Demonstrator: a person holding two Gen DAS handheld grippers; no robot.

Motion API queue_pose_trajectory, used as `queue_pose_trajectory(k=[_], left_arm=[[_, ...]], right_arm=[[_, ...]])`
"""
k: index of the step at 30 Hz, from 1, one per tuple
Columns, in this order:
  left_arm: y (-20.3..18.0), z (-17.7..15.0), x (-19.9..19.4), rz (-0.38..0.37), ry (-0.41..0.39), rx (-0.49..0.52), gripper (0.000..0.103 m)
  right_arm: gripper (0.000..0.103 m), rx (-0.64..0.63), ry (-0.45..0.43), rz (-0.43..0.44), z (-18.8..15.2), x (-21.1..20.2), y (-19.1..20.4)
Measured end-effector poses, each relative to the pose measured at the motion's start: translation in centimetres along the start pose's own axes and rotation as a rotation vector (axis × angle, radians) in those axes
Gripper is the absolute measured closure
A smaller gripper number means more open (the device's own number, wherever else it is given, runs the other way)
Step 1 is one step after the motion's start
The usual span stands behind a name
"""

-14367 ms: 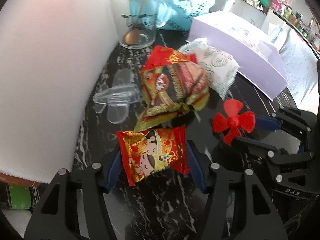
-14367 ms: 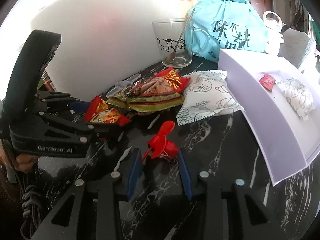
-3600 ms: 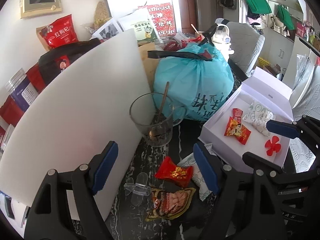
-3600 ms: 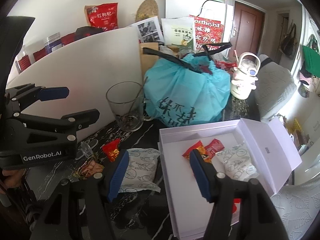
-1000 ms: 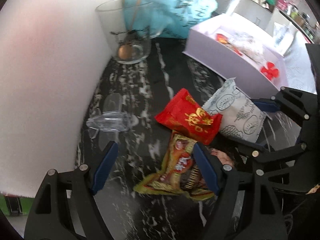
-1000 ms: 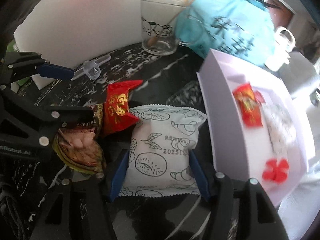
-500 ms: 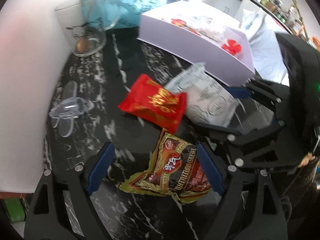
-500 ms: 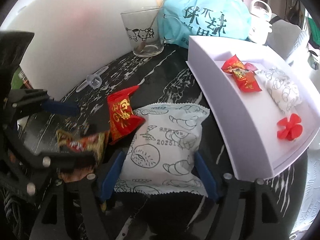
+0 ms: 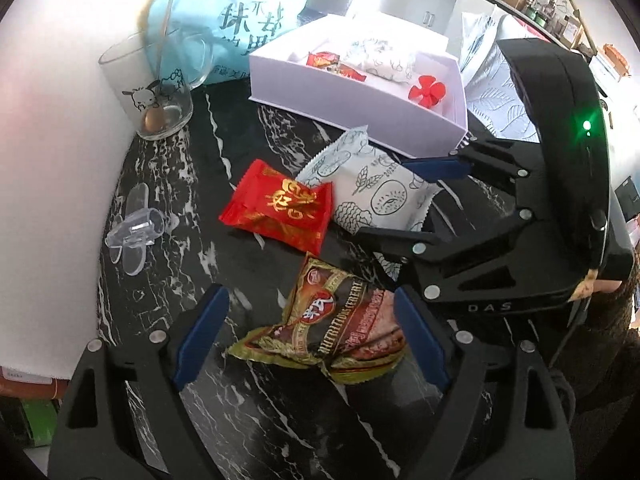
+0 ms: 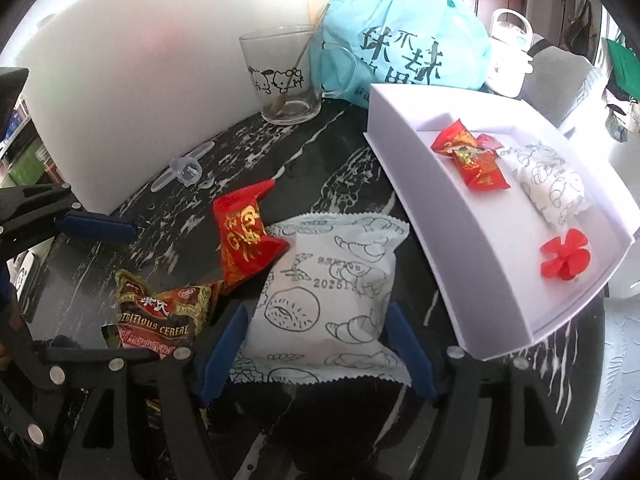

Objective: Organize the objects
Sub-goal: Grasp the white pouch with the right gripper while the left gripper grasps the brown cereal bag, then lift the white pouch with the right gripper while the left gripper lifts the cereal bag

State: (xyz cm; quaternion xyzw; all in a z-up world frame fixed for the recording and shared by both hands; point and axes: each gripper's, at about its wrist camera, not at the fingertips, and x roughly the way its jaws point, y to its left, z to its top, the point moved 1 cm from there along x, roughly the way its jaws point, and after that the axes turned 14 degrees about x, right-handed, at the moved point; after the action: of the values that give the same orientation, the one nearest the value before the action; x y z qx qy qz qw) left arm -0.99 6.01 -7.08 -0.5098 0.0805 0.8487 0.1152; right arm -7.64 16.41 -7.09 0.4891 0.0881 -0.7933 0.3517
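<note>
A brown cereal packet (image 9: 332, 328) lies on the black marble table between the pads of my open left gripper (image 9: 308, 332), with a clear gap on its left side. A white printed snack packet (image 10: 332, 300) lies flat between the blue pads of my right gripper (image 10: 316, 352), which flank it without squeezing. A red and gold packet (image 9: 280, 208) rests between the two, overlapping the white one. In the right wrist view my left gripper (image 10: 160, 292) straddles the cereal packet (image 10: 160, 316). The white box (image 10: 440, 220) holds red candies, another white packet and a red propeller (image 10: 566, 258).
A glass mug with a spoon (image 9: 156, 88) and a teal bag (image 9: 240, 12) stand at the back. A clear plastic propeller (image 9: 136, 228) lies by the white board (image 9: 52, 140) on the left. The box (image 9: 360, 96) borders the right side.
Both grippers' jaws have widened over the last second. My left gripper has shifted so the cereal packet now sits between its fingers. The right gripper has stayed over the white packet.
</note>
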Motion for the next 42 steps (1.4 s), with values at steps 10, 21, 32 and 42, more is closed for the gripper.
queue_pose_trajectory(k=[10,21,32,42], left_arm=[[-0.8,-1.2,0.1,-0.002,0.021,0.001,0.019],[-0.9,-3.1,0.3,-0.060,0.052,-0.072,0.016],[-2.9,-4.1,1.8,-0.031,0.106,0.008,0.009],[-1.9,-4.6,0.3,-0.019,-0.001,-0.053,0.052]], right_arm=[[0.038,-0.014,-0.024,0.010,-1.9,-1.3,0.3],[0.037,-0.003,-0.005,-0.038,-5.9,-4.2,0.5],[0.032,0.024,0.006,-0.041,-6.3,-3.9,0.4],[0.035,0.026,-0.037,-0.038,-6.3,-3.8,1.0]])
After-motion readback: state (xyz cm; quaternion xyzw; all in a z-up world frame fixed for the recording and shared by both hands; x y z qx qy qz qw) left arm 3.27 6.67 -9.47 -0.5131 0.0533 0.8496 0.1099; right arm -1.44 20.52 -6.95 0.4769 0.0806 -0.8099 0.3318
